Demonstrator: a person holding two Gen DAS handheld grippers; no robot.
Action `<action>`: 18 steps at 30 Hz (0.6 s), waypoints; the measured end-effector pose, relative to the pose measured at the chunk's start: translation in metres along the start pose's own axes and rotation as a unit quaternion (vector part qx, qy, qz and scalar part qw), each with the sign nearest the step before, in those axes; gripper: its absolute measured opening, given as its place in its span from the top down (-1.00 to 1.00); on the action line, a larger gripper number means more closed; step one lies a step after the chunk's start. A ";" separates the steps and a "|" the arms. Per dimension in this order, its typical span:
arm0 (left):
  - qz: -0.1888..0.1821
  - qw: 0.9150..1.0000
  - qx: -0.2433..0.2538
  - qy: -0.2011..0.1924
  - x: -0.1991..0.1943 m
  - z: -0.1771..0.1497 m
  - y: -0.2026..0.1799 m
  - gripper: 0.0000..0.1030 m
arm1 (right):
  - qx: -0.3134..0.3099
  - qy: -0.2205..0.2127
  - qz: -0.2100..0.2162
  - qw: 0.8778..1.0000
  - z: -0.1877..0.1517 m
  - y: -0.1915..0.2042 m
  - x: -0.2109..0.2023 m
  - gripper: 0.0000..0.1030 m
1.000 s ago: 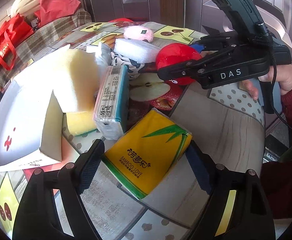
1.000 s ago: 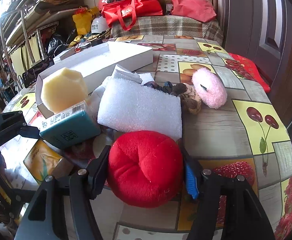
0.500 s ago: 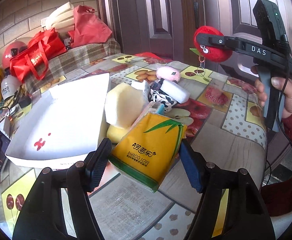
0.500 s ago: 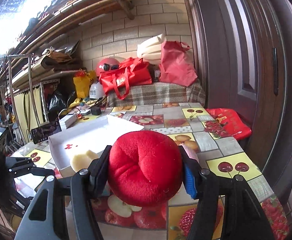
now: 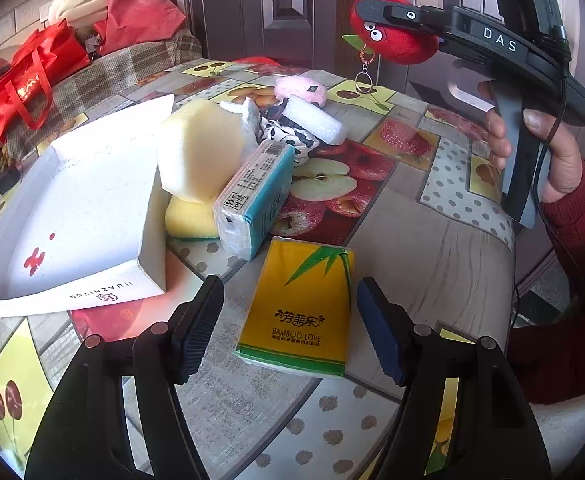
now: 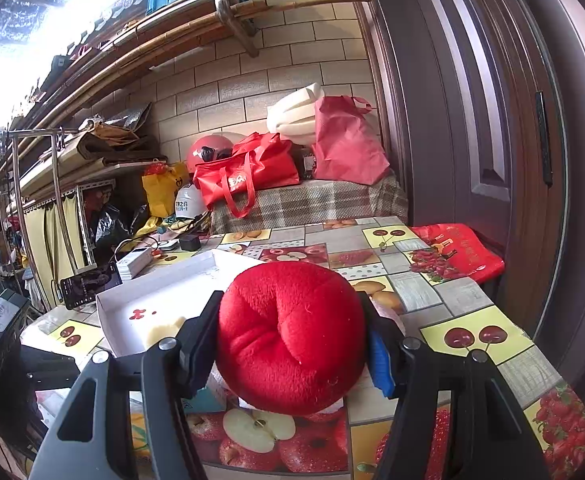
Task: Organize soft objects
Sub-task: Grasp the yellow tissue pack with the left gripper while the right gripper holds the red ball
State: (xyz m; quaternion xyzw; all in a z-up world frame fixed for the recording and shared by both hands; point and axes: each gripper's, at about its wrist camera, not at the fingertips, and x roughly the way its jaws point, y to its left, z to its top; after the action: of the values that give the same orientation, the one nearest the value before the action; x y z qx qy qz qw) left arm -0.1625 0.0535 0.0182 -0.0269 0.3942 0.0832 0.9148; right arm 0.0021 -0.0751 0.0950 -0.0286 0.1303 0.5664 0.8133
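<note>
My right gripper (image 6: 292, 340) is shut on a red plush apple (image 6: 288, 336) and holds it high above the table; it also shows in the left wrist view (image 5: 396, 40) with a keyring hanging below. My left gripper (image 5: 290, 324) is open, its fingers either side of a yellow tissue pack (image 5: 300, 304) that lies flat on the table, not touching it. A white box (image 5: 72, 216) lies at the left. Beside it are a pale foam block (image 5: 200, 148), a yellow sponge (image 5: 188, 216), a teal tissue pack (image 5: 256, 196), a white foam piece (image 5: 314, 120) and a pink plush (image 5: 300, 88).
The table (image 5: 432, 248) has a fruit-patterned cloth and its edge runs close on the right. Red bags (image 6: 244, 176) and a helmet sit on a plaid-covered bench behind. A phone (image 6: 88, 284) and chargers lie at the far left of the table. A door stands at the right.
My right gripper lifted the red plush apple off the table and holds it high. My left gripper had raised the yellow tissue pack; now the pack lies on the table and the jaws stand wider.
</note>
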 end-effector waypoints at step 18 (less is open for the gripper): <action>0.106 0.982 -0.047 -0.146 -0.040 0.004 0.027 0.06 | -0.013 -0.061 -0.004 0.998 -0.004 0.021 0.005 -0.22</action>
State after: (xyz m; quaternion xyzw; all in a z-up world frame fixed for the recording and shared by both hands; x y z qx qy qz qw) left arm -0.1915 0.0757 0.0510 -0.0151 0.2529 0.2014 0.9462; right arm -0.0168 -0.0639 0.0918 -0.0047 0.0728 0.5653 0.8217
